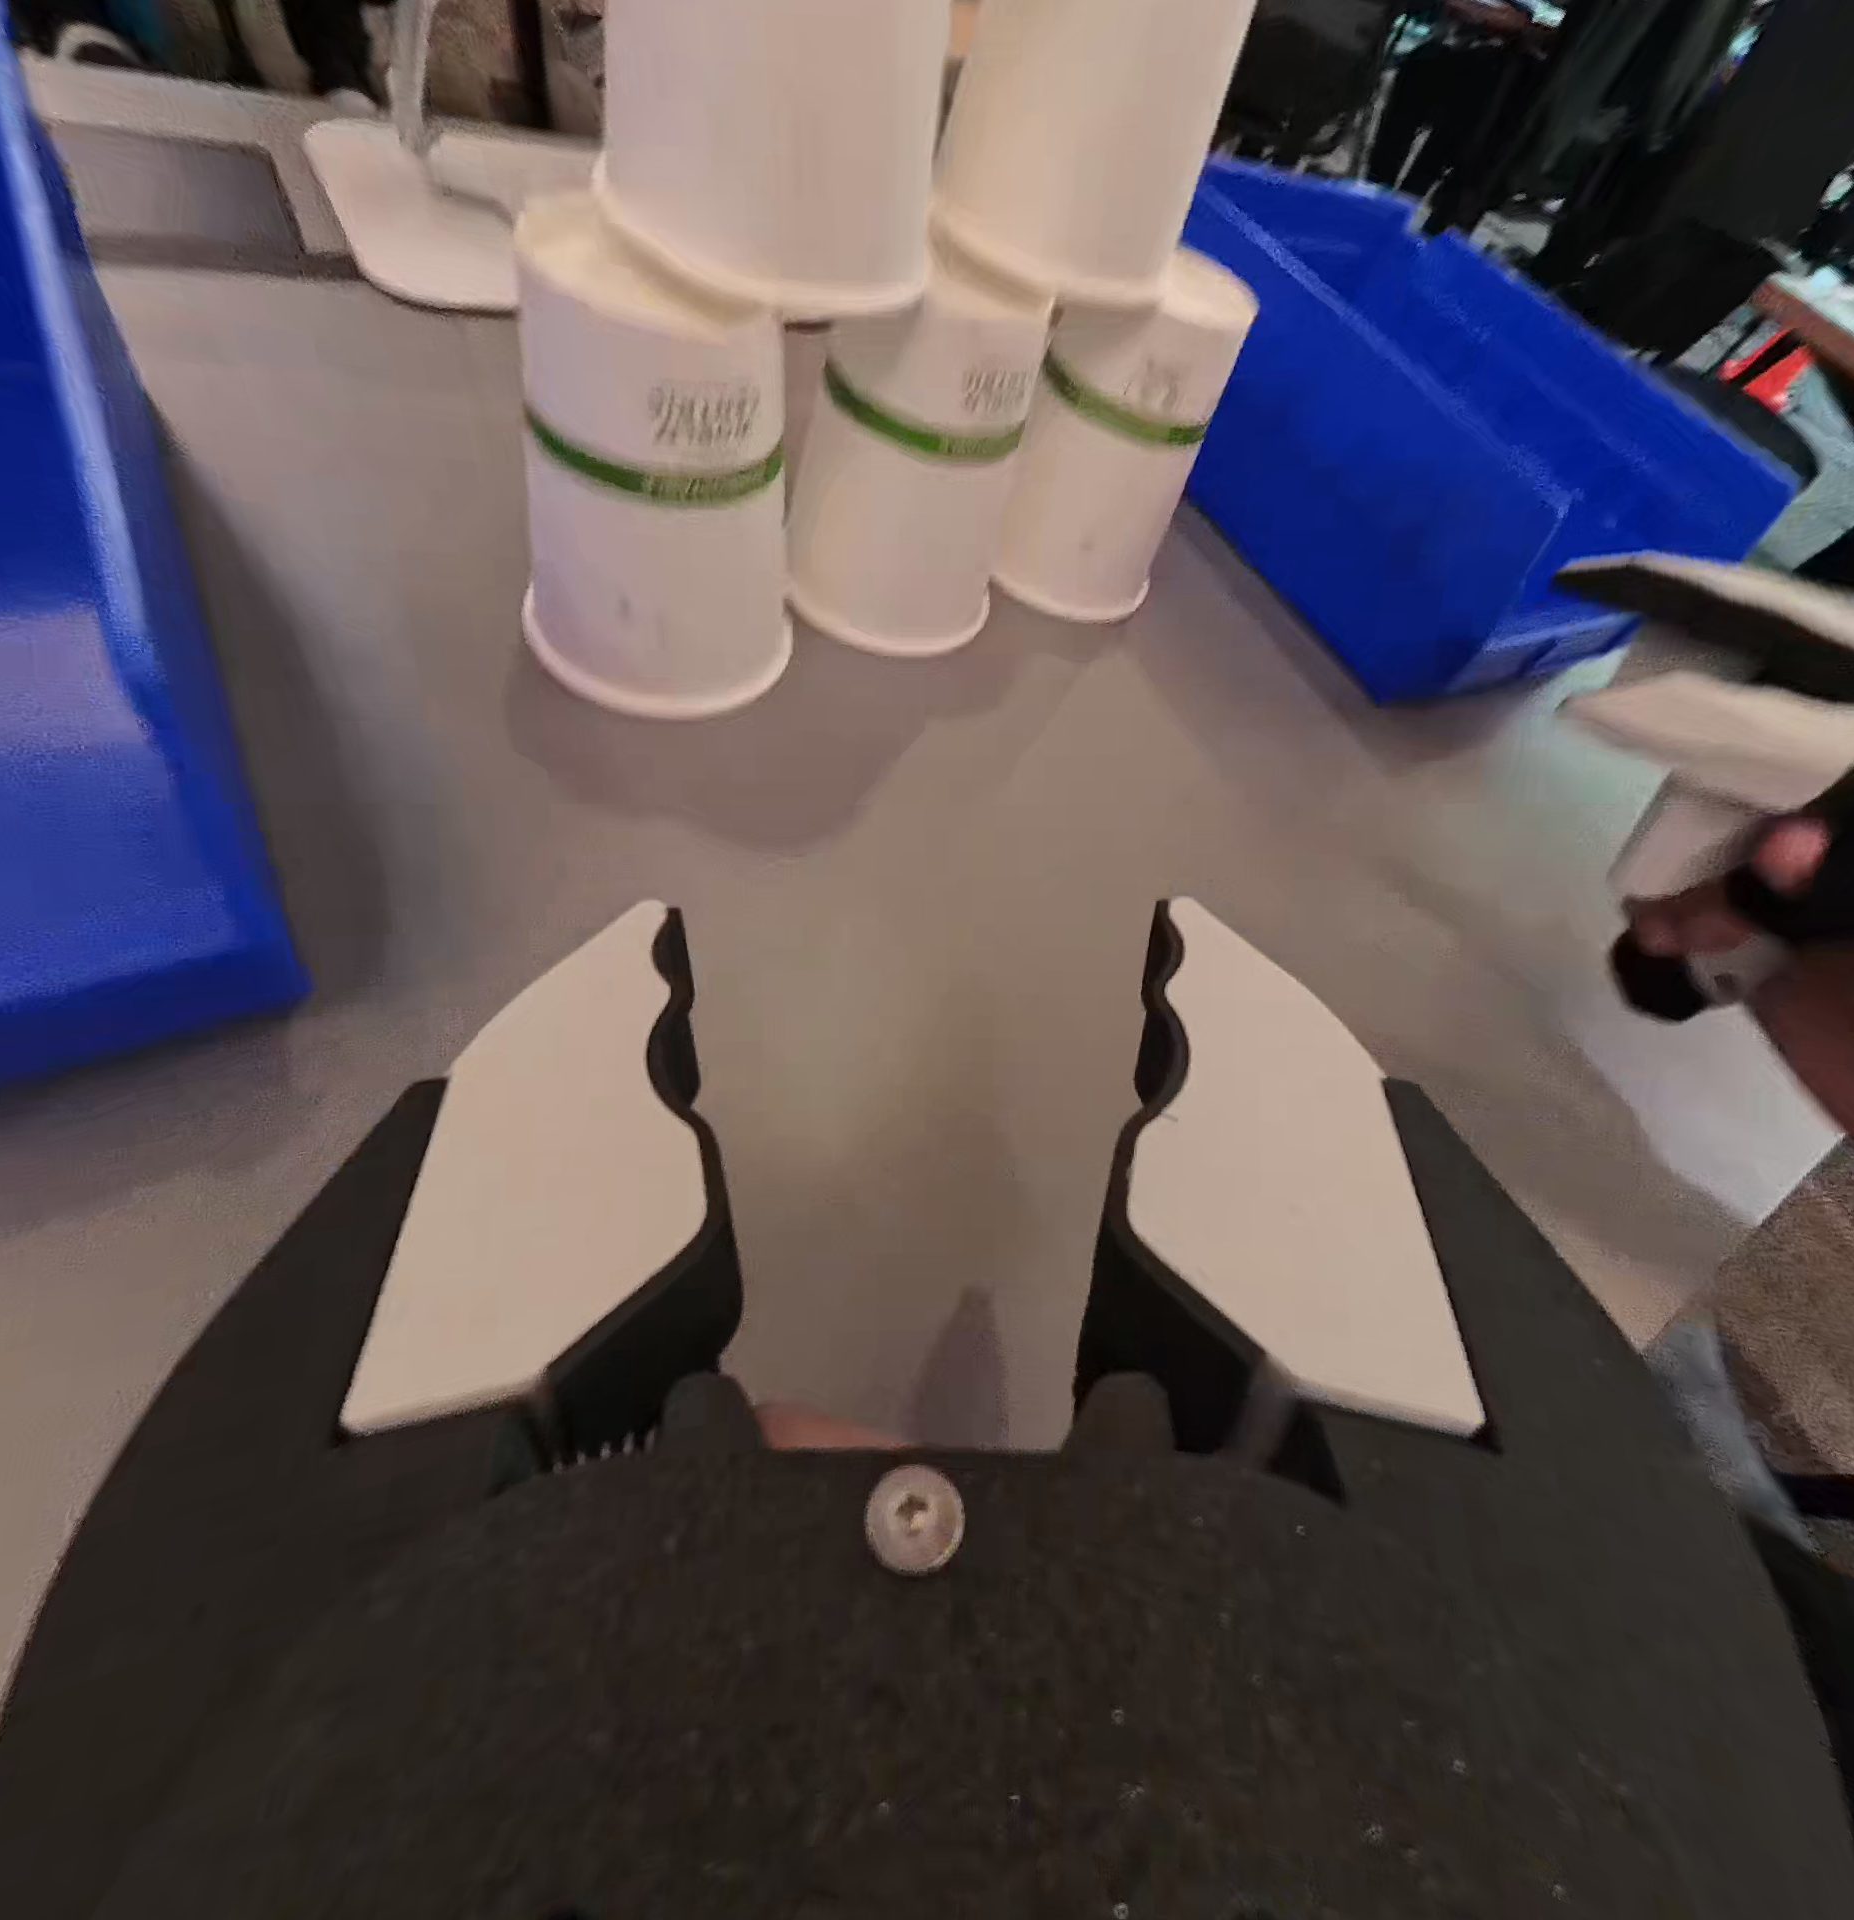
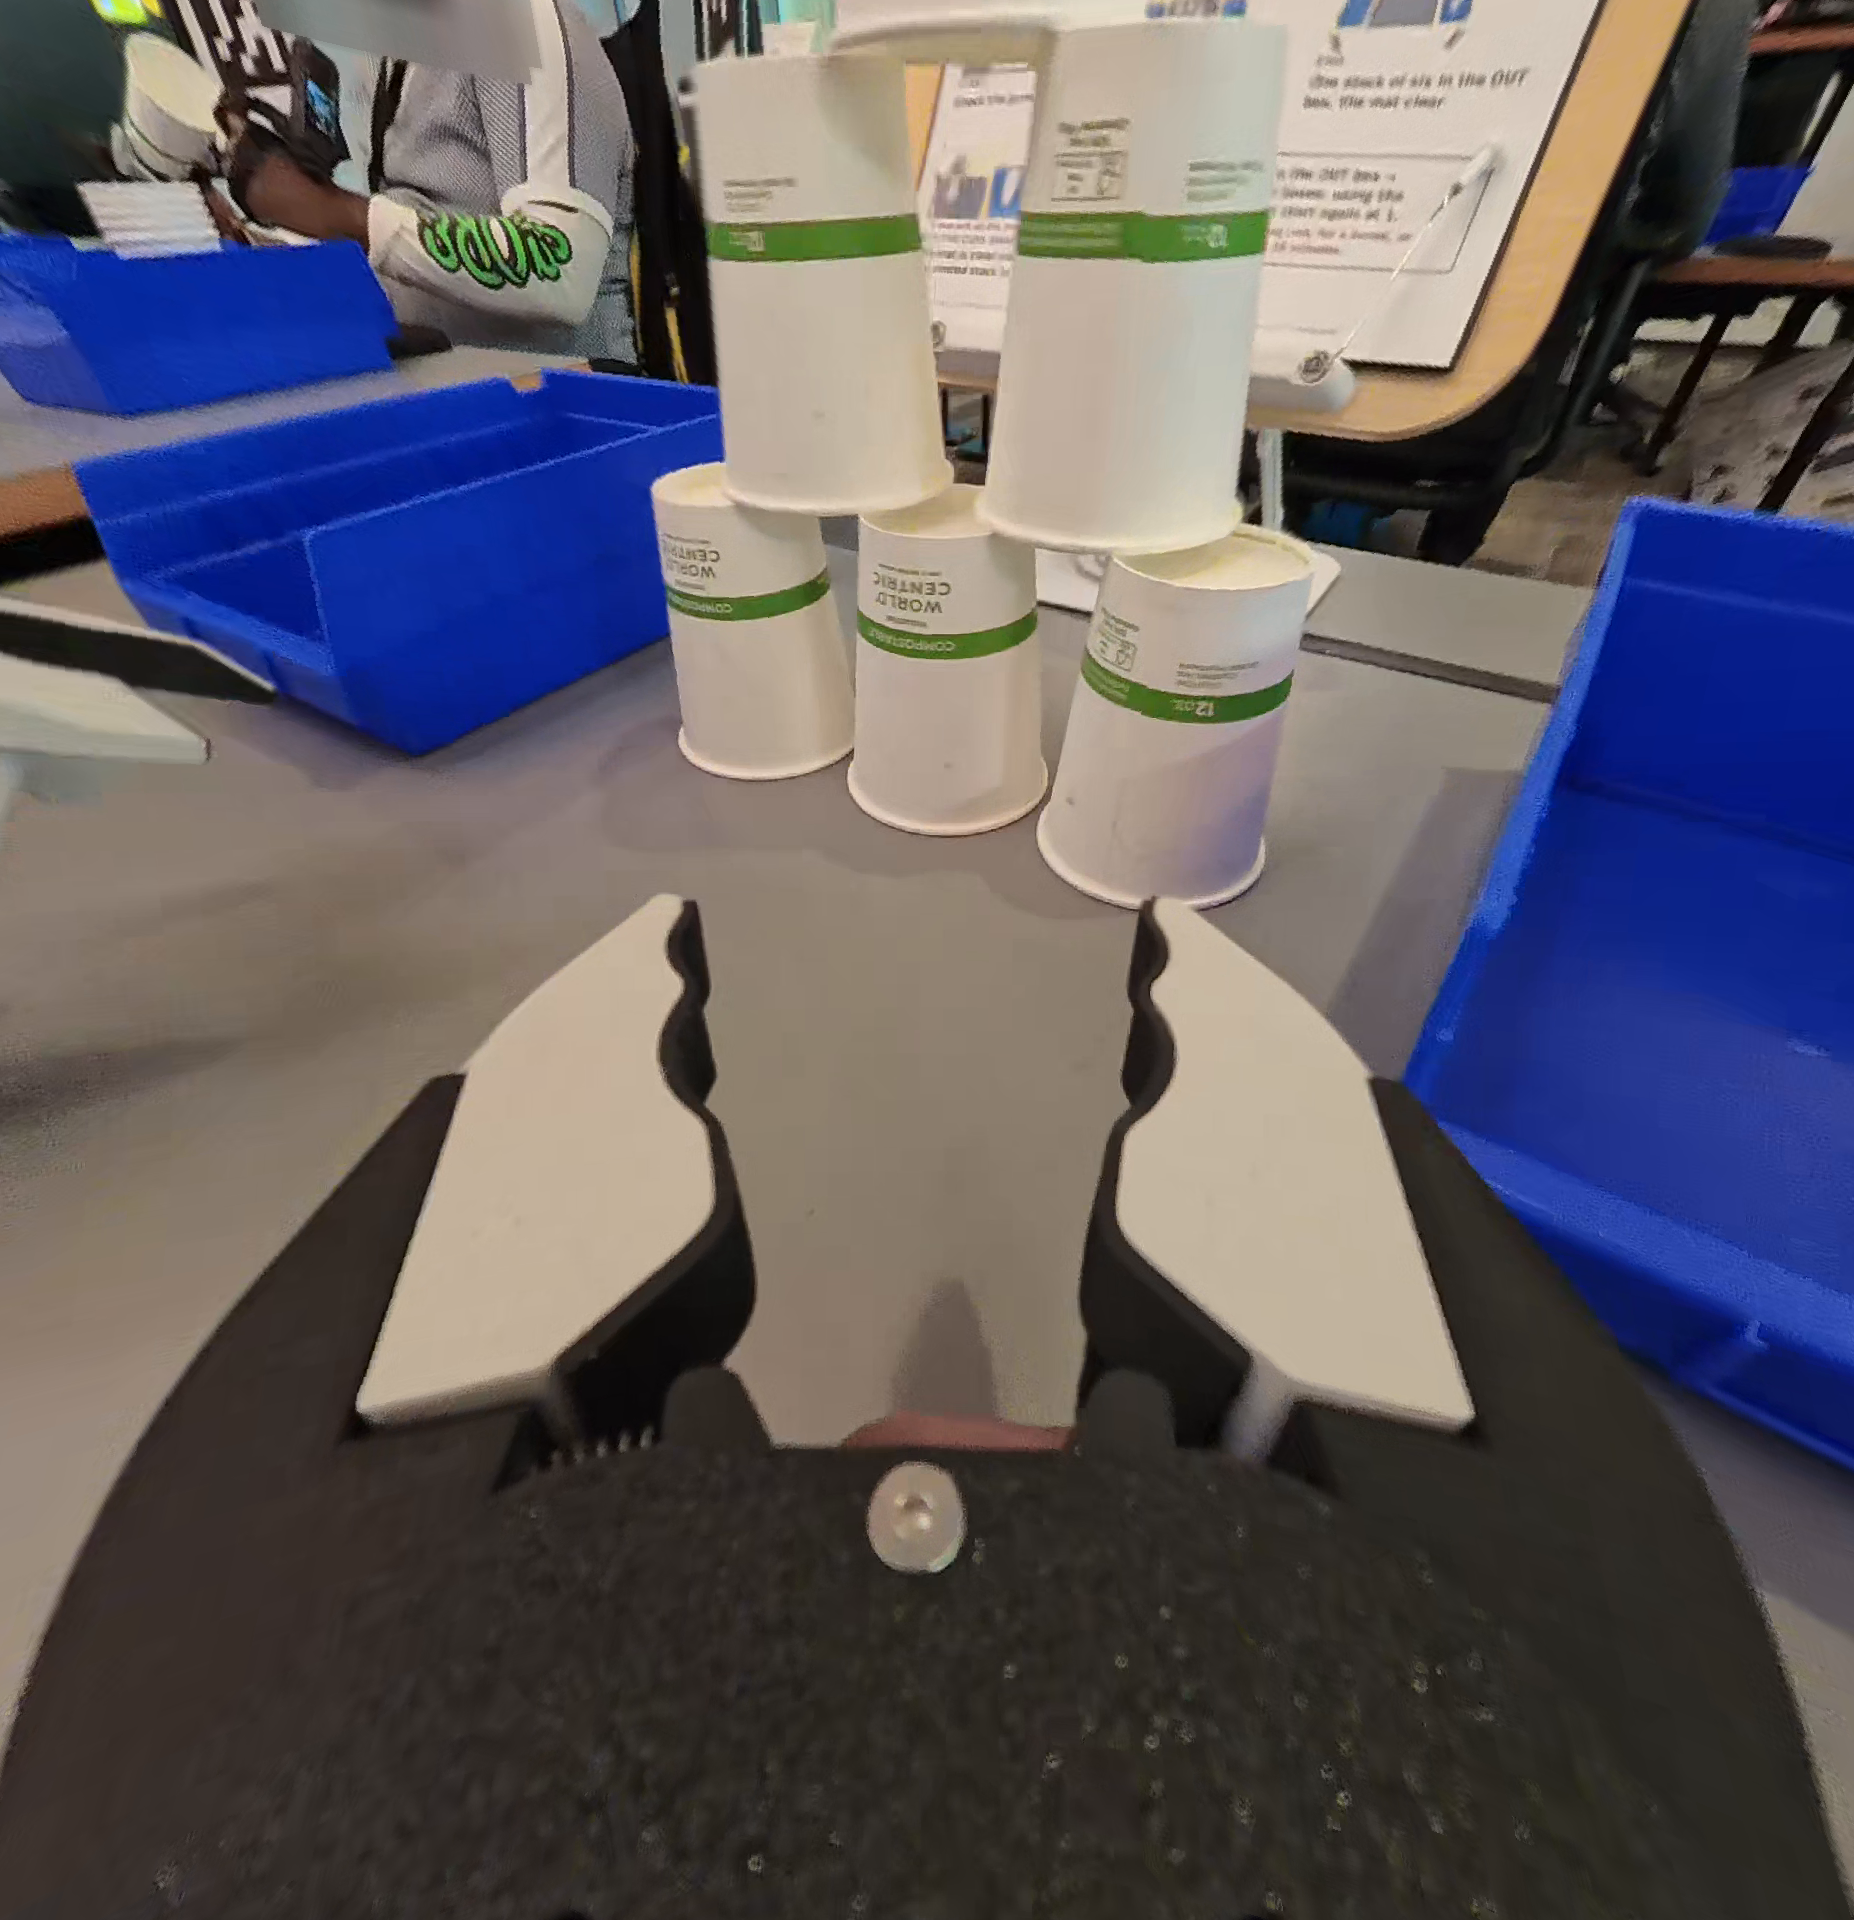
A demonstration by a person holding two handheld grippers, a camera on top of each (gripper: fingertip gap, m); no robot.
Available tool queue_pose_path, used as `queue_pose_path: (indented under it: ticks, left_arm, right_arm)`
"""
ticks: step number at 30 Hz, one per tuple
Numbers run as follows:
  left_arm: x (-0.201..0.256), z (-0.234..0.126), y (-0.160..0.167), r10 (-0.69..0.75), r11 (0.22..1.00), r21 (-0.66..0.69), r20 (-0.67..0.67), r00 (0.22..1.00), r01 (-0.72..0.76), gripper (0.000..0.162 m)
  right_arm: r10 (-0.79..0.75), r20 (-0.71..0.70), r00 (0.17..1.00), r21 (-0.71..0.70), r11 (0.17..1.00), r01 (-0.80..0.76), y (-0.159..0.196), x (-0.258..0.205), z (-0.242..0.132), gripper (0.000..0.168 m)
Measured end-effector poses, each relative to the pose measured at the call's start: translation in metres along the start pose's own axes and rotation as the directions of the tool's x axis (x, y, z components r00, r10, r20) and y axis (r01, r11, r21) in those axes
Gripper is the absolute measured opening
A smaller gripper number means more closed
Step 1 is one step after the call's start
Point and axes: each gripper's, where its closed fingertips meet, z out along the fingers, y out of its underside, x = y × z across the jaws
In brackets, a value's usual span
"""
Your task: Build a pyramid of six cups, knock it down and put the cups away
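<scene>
Pyramid (image 2: 964, 488) standing mid-worktop (image 2: 310, 935) between blue bins (image 2: 403, 561), top tier cropped. Best toppled by one sideways sweep at the middle row, away from the worktop edge. Left gripper (image 1: 915, 925): fingers spread, empty, low and level. Right gripper (image 2: 918, 920): likewise parted, empty, aimed at the base row.

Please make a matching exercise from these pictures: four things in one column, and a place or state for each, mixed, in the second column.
Things:
1. left gripper
2. bottom cups
3. second-row cups
4. blue bin

Places or states:
A. upside down on the table
B. open, holding nothing
C. resting on other cups
D. to the right of the cups in the right wrist view

Pairs: 1-B, 2-A, 3-C, 4-D
</scene>
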Motion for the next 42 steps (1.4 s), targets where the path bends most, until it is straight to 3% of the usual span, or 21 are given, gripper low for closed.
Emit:
queue_pose_path:
  ticks: [2,5,11,16,24,30,42]
  left_arm:
    - [-0.004,-0.007,0.019,-0.016,1.0,-0.019,-0.016,1.0,0.016,0.082]
    - [0.001,-0.013,0.015,-0.06,0.998,0.01,-0.082,0.995,0.061,0.081]
    - [-0.012,-0.007,0.019,0.085,0.996,0.039,-0.002,0.996,-0.085,0.079]
    - [-0.003,-0.009,0.015,0.09,0.995,0.049,-0.029,0.996,-0.089,0.08]
    - [0.003,-0.008,0.014,0.144,0.988,0.06,-0.024,0.989,-0.142,0.078]
    - [0.002,-0.009,0.012,0.132,0.99,0.063,-0.024,0.991,-0.13,0.077]
    - [-0.011,-0.008,0.007,-0.001,0.999,0.053,-0.071,0.997,0.005,0.073]
  right_arm:
    - [-0.038,-0.016,0.999,0.006,0.999,0.038,0.0,-0.008,-0.003,0.076]
    - [-0.017,0.017,1.0,-0.019,1.0,0.018,0.007,-0.022,-0.005,0.071]
    - [0.027,0.05,0.998,-0.039,0.999,-0.025,0.02,-0.022,-0.004,0.073]
    - [0.072,0.042,0.997,-0.024,0.997,-0.071,0.02,-0.012,-0.007,0.073]
    - [-0.093,0.029,0.995,-0.014,0.996,0.093,0.016,-0.024,-0.007,0.072]
    - [-0.173,0.029,0.985,-0.038,0.984,0.174,0.02,-0.031,-0.005,0.072]
    - [-0.156,0.038,0.987,-0.065,0.985,0.158,0.024,-0.028,-0.004,0.072]
